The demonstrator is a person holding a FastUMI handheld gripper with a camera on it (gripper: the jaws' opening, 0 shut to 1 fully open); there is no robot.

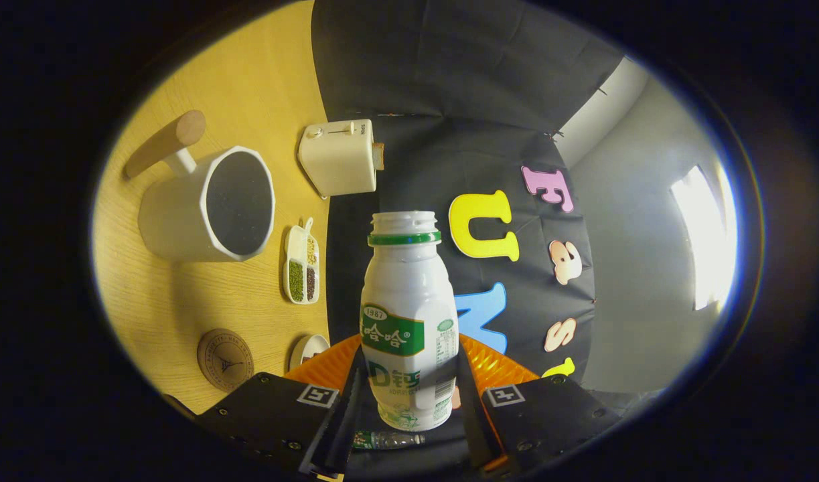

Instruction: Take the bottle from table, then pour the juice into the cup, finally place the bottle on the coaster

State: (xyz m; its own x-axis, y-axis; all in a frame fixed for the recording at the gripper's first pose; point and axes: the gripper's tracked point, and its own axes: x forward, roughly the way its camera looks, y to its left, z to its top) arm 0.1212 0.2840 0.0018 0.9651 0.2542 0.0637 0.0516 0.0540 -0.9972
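A white bottle (406, 314) with a green label and green neck ring sits between my fingers, its open mouth pointing away from me. My gripper (409, 395) is shut on the bottle, both fingers pressing its lower body. The view is rolled, so the wooden table (181, 294) stands to the left. The white cup (208, 204) with a wooden handle lies on that table, to the left of the bottle's neck, its dark opening facing me. A round brown coaster (226, 359) lies on the table close to my left finger.
A cream toaster (339, 157) stands at the table's far edge by the black cloth wall. A small white divided dish (301, 264) with green and brown grains lies between cup and bottle. Another small white dish (309, 349) sits beside the coaster.
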